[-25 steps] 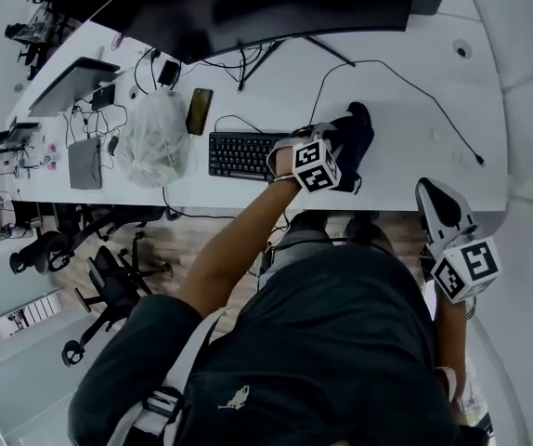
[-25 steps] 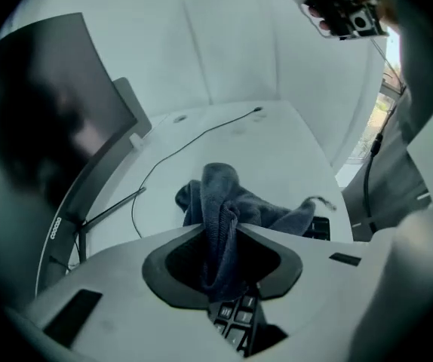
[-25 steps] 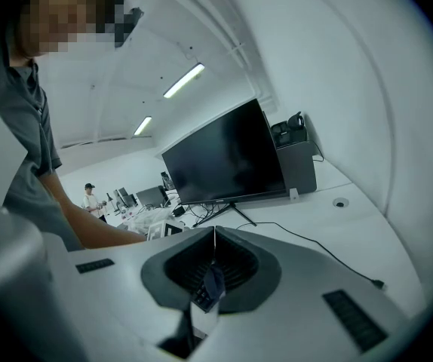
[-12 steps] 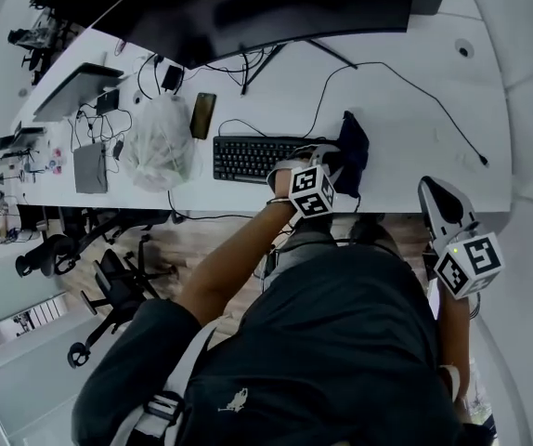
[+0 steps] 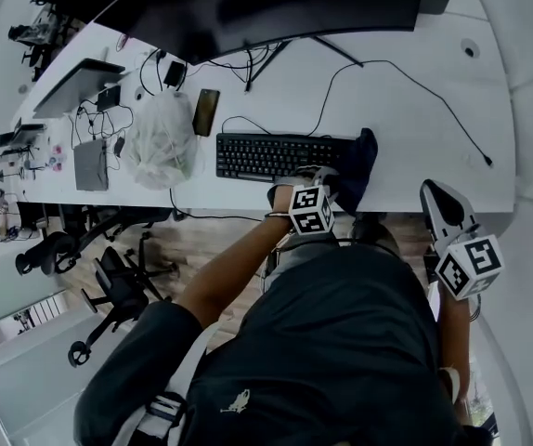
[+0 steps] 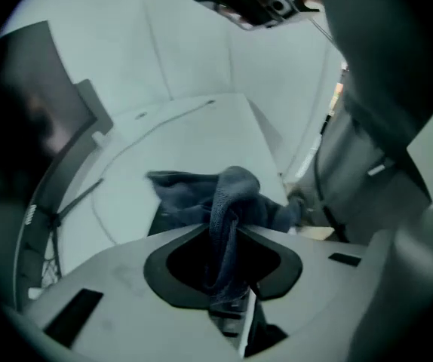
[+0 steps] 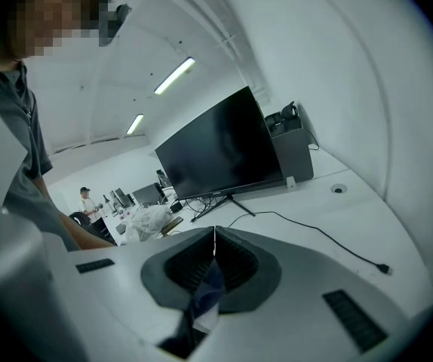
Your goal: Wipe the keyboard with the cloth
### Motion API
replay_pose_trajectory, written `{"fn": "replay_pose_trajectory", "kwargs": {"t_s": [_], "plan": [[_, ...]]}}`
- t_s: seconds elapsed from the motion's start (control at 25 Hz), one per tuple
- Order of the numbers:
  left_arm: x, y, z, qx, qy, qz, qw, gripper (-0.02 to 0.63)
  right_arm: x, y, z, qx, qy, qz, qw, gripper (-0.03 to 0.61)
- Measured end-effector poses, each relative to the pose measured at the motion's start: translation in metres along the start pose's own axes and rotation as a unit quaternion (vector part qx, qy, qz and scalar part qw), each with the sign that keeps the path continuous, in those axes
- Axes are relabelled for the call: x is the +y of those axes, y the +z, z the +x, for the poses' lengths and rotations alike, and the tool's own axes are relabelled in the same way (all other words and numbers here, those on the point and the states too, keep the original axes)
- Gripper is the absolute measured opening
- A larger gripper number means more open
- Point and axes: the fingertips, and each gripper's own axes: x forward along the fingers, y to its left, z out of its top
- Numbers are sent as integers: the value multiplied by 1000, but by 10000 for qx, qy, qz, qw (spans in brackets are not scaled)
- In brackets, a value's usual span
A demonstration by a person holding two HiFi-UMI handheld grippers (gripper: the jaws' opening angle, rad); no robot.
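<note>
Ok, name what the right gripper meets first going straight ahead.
Probably the white desk, near the black cable and short of the monitor; the right gripper tilts slightly down, though depth is unclear.

No word, brand or number can be read anywhere. The left marker cube [image 5: 311, 210] and the right marker cube [image 5: 468, 266] show only black-and-white square patterns. The keyboard [image 5: 280, 156] on the surface has key legends too small to read, and the shirt emblem [image 5: 234, 398] is a small pale figure without letters.
</note>
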Motion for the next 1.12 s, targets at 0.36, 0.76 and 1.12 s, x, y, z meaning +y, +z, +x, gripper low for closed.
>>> {"fn": "replay_pose_trajectory", "kwargs": {"t_s": [0.36,0.76,1.12], "plan": [[48,-48,-10,233,372,-953,9945,83,27,-6,14,98,214,-79,9997,9],[99,-44,-23,122,893,-899,9919,84,31,-10,20,238,229,-7,9995,9],[-24,-24,-2,193,-437,-114,9988,83,21,-23,17,396,139,133,9990,9]]}}
